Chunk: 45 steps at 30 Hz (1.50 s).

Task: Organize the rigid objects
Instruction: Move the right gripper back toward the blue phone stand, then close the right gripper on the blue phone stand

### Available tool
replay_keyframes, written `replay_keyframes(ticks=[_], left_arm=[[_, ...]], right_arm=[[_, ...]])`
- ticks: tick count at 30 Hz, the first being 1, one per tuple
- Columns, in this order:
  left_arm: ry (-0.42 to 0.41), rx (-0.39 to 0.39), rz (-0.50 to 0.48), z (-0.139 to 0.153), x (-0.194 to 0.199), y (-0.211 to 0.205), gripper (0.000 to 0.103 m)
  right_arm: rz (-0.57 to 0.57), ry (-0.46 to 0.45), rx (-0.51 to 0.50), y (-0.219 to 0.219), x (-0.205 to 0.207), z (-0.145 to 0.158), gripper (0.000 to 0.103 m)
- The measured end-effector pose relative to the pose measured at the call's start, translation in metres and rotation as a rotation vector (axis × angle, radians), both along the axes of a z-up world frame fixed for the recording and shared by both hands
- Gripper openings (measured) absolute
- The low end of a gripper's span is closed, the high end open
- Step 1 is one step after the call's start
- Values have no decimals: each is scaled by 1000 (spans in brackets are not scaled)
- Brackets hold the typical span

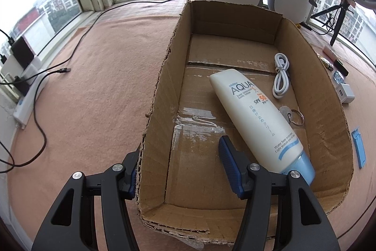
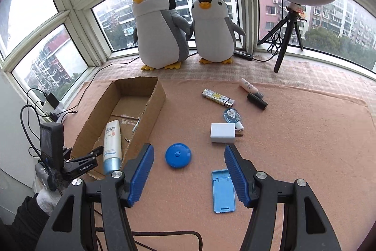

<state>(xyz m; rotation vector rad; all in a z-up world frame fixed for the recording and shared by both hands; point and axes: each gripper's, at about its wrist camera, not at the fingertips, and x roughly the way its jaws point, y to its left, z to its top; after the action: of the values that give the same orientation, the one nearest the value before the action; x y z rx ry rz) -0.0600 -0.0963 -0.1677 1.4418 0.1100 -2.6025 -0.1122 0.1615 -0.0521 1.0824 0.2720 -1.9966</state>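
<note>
Your left gripper is straddling the cardboard box wall, spread (sunscreen tube lying inside); right gripper is hovering spread too.

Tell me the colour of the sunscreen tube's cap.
Light blue; the sunscreen tube cap shows best in the left wrist view.

Sunscreen tube reads "AQUA", "SPF 50"; left tool "GenRobot.AI".

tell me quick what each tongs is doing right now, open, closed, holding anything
Left tongs: open, holding nothing, straddling the cardboard box's left wall.
Right tongs: open, empty, above the mat near the blue round case.
</note>
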Motion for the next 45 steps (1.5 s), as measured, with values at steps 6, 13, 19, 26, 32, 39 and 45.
replay_keyframes(ticks=[6,13,19,26,32,39,45], left_arm=[[-3,-8,2,0,0,2,59],[-8,-14,4,0,0,3,59],[-9,-13,5,0,1,3,59],[-8,-5,6,0,3,2,59],[-9,-2,5,-1,3,2,59],[-10,2,6,0,3,2,59],[-9,5,9,0,2,2,59]], right_arm=[[-70,-29,59,30,-21,-33,58],[-75,-83,107,30,-32,-70,58],[-43,-102,166,14,-31,-95,57],[-23,-111,227,0,-28,-116,52],[-13,-120,267,-4,-25,-126,50],[20,-54,340,-6,-14,-128,42],[31,-41,354,-2,-17,-127,33]])
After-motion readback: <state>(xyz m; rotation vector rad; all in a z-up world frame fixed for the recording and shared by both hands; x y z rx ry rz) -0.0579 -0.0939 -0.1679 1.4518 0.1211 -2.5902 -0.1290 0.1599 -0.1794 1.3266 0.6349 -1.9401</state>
